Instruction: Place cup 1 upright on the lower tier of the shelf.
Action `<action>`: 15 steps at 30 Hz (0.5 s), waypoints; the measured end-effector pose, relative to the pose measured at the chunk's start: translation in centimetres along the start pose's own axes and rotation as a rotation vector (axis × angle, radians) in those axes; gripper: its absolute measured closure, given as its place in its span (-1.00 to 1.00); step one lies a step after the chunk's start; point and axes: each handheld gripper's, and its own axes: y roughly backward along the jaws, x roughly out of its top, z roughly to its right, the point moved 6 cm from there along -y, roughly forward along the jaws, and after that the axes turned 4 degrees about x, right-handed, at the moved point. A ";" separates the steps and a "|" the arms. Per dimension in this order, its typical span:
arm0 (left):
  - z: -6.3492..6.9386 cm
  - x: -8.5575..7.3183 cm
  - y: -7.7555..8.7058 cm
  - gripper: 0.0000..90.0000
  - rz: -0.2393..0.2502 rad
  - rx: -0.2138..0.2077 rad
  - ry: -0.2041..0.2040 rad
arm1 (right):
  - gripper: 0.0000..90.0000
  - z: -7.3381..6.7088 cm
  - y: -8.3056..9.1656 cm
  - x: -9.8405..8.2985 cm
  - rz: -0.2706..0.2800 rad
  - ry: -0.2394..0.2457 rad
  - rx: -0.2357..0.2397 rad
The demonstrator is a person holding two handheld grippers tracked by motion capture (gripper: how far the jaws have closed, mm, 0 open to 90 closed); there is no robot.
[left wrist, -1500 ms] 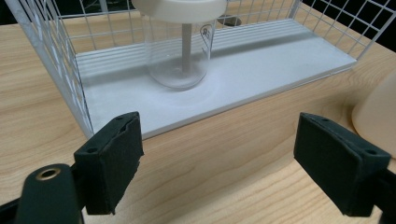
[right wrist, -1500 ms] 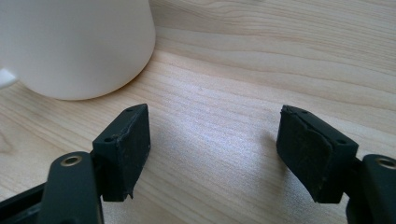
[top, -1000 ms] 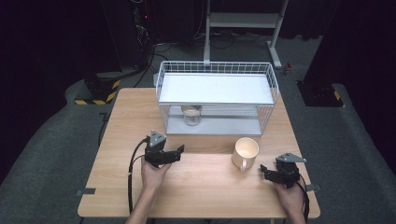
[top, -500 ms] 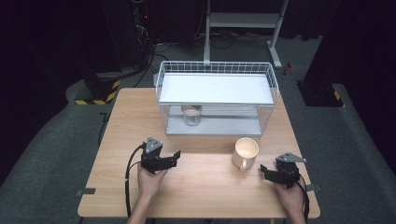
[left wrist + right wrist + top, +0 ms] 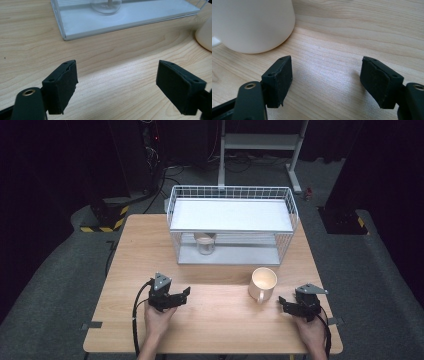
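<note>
A cream mug [image 5: 263,281] stands upright on the wooden table [image 5: 220,320], right of the middle, its handle toward the near edge. My right gripper [image 5: 283,303] rests just right of it, pointing left, open and empty. In the right gripper view the mug [image 5: 254,22] sits ahead and left of the right gripper [image 5: 327,82], apart from its jaws. My left gripper [image 5: 185,295] lies low at the front left, pointing right, open with bare wood between its jaws. In the left gripper view, my left gripper [image 5: 120,85] faces the rack's base [image 5: 130,17], with the mug [image 5: 205,35] at the right edge.
A white wire rack [image 5: 232,220] with a flat white top shelf stands at the back of the table. A small clear glass jar [image 5: 205,242] sits under that shelf on the base, and the jar [image 5: 106,3] shows at the top of the left gripper view. Dark floor surrounds the table.
My left hand has drawn the gripper a little toward the near edge of the table and lower. The right gripper and the mug have stayed where they were.
</note>
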 end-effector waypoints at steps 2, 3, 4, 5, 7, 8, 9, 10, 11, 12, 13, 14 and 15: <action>-0.1 -0.3 0.0 -0.60 -0.007 0.008 -0.004 | -0.42 0.0 0.0 0.0 0.000 0.000 0.000; -0.1 -0.4 -0.1 -0.60 -0.012 0.012 -0.009 | -0.42 0.0 0.0 0.0 0.000 0.000 0.000; -0.2 -0.5 -0.1 -0.60 -0.015 0.018 -0.012 | -0.42 0.0 0.0 0.0 0.000 0.000 0.000; -0.2 -0.7 -0.2 -0.60 -0.019 0.017 -0.009 | -0.42 0.0 0.0 0.0 0.000 0.000 0.000; -0.3 -1.0 -0.3 -0.60 -0.029 0.025 -0.008 | -0.42 0.0 0.0 0.0 0.000 0.000 0.000; -0.3 -1.2 -0.3 -0.60 -0.033 0.029 -0.011 | -0.42 0.0 0.0 0.0 0.000 0.000 0.000; -0.4 -1.4 -0.4 -0.60 -0.042 0.037 -0.017 | -0.42 0.0 0.0 0.0 0.000 0.000 0.000; -0.4 -1.6 -0.5 -0.60 -0.047 0.049 -0.024 | -0.42 0.0 0.0 0.0 0.000 0.000 0.000; -0.5 -1.8 -0.6 -0.60 -0.055 0.053 -0.030 | -0.42 0.0 0.0 0.0 0.000 0.000 0.000; -0.5 -2.0 -0.7 -0.60 -0.060 0.052 -0.027 | -0.42 0.0 0.0 0.0 0.000 0.000 0.000; -0.6 -2.2 -0.8 -0.59 -0.066 0.057 -0.025 | -0.42 0.0 0.0 0.0 0.000 0.000 0.000; -0.8 -2.4 -0.9 -0.59 -0.069 0.065 -0.025 | -0.42 0.0 0.0 0.0 0.000 0.000 0.000; -0.9 -2.6 -1.0 -0.59 -0.072 0.071 -0.019 | -0.42 0.0 0.0 0.0 0.000 0.000 0.000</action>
